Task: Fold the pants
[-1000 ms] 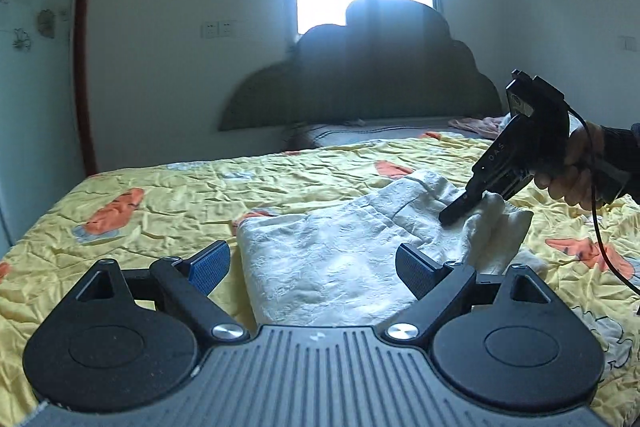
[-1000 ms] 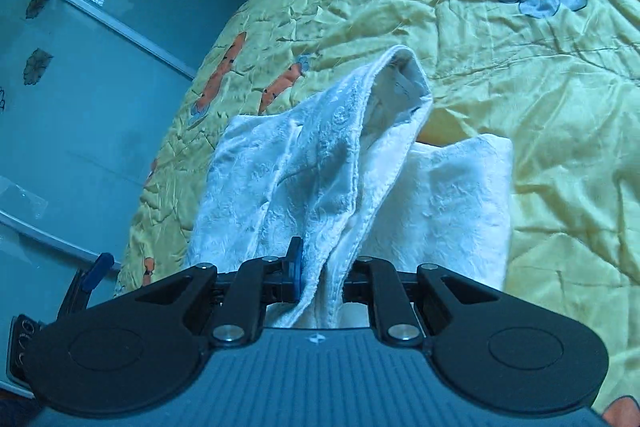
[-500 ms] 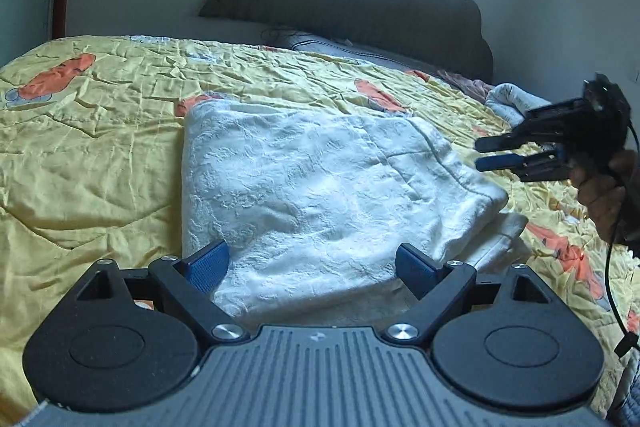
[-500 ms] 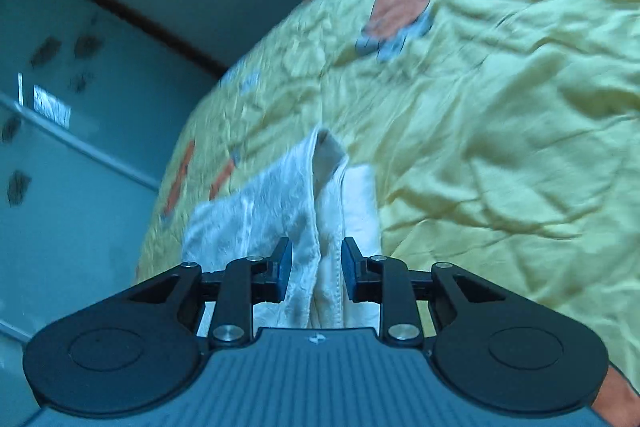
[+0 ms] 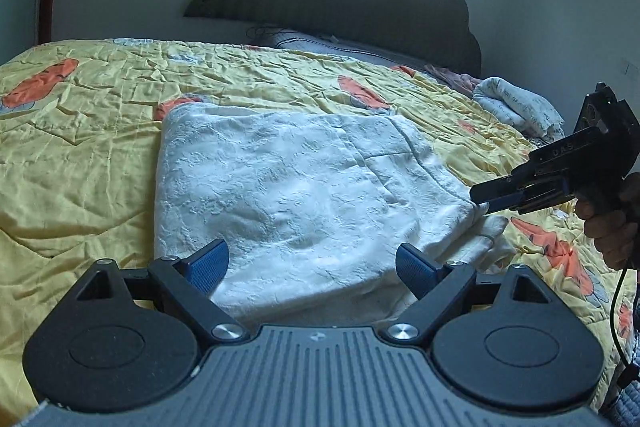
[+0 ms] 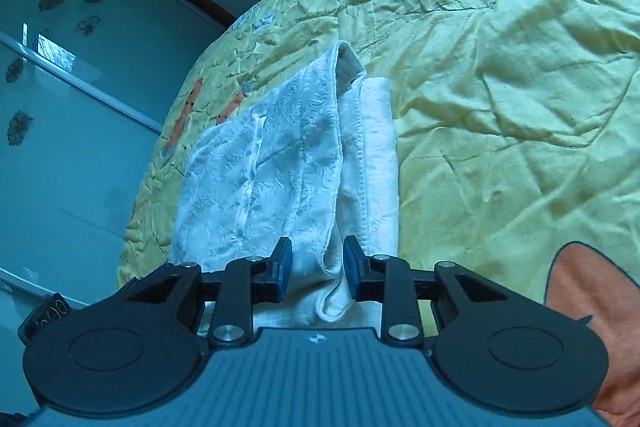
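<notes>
A crumpled yellow quilted bedspread with orange cartoon prints (image 5: 100, 131) fills both views. On it, centre frame, lie the white textured fabric pants (image 5: 288, 195), folded into a rough rectangle. The left gripper (image 5: 312, 263) hovers at the bottom edge of the pants, jaws spread wide and empty. The right gripper (image 6: 316, 265), at lower centre of its own view, stands partly apart around a corner bunch of cloth without pinching it. If it pulls away carelessly, a pad could snag that bunch and drag the fold open.
</notes>
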Demonstrator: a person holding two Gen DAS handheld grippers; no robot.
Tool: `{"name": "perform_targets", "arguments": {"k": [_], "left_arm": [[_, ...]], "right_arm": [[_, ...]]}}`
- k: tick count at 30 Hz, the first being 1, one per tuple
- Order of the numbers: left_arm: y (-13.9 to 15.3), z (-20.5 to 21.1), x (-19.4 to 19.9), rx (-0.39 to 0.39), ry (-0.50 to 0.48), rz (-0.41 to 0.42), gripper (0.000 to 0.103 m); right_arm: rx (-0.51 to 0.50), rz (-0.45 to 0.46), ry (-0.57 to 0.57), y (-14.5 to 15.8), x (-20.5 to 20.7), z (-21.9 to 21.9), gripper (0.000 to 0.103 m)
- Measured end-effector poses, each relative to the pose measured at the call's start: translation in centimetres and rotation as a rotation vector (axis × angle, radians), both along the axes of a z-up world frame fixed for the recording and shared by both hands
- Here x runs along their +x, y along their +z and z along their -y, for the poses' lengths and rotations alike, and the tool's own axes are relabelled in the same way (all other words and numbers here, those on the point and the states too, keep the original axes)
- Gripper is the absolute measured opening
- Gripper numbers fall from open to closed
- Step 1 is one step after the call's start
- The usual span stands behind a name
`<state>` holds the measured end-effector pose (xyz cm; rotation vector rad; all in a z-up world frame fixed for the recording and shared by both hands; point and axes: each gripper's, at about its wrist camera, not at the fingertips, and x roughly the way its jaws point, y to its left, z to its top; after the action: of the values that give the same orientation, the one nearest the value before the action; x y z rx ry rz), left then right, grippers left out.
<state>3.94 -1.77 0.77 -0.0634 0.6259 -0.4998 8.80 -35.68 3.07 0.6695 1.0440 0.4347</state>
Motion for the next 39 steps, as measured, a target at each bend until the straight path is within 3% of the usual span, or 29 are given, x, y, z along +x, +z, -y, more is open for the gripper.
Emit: {"name": "perform_targets", "arguments": {"k": [7,8,10,14,18,19,21,23,26,28,30,33,37,39], "left_arm": [[-0.3,0.4,0.2,0.016,0.004,-0.001,0.094],[-0.4,0.5,0.2,0.018,0.004,-0.001,0.094],[-0.2,0.6,0.2,0.023,0.007,-0.004,0.094],[0.3,0.1,0.2,-0.001,0.011,-0.019,0.094],[-0.5,0.6,0.7,0.011,-0.005,-0.037,0.098],[-0.9,1.0,0.9,0.028,-0.023,-0.042,0.103],[-1.5,1.8,0.8,0.091,-0.044,-0.022,0.102],[-1.3,1.8,0.6,0.104,-0.054,-0.016,0.101],[0.1,0.3,0.7,0.001,-0.018,-0.046,0.098],[1.5,-0.5,0.9,-0.086,0.004,-0.048,0.1],[2.5,0.0,1.2,-0.109,0.003,-0.024,0.1],[2.0,1.8,1.8,-0.044,-0.011,-0.033,0.099],[-0.4,3.2,1.4,0.043,-0.068,-0.103,0.099],[-1.3,3.7,0.5,0.11,-0.105,-0.059,0.099]], "right_arm": [[-0.043,0.002,0.037,-0.3,0.1,-1.2,0.028],[-0.055,0.006,0.038,-0.4,0.1,-1.2,0.026],[-0.036,0.024,0.032,0.2,0.0,-0.8,0.01],[0.023,0.103,0.023,2.6,-1.2,0.6,0.003],[-0.054,-0.015,0.022,-0.6,-1.2,0.7,0.003],[-0.016,-0.029,0.004,-1.4,-1.3,1.1,0.003],[0.036,-0.015,-0.042,-1.5,-1.5,1.6,0.004],[0.041,0.001,-0.103,-0.8,-1.8,2.1,0.004],[-0.016,0.058,-0.2,1.2,-2.1,2.5,0.005],[-0.003,0.103,-0.165,2.4,-1.9,1.2,0.008],[0.02,0.131,-0.08,3.2,-1.1,-1.3,0.008],[-0.026,0.13,0.029,2.9,-0.1,-5.2,0.008],[-0.132,0.03,0.077,-0.5,-0.8,-6.9,0.006],[-0.056,0.045,0.048,-1.9,-2.0,-5.7,0.005]]}}
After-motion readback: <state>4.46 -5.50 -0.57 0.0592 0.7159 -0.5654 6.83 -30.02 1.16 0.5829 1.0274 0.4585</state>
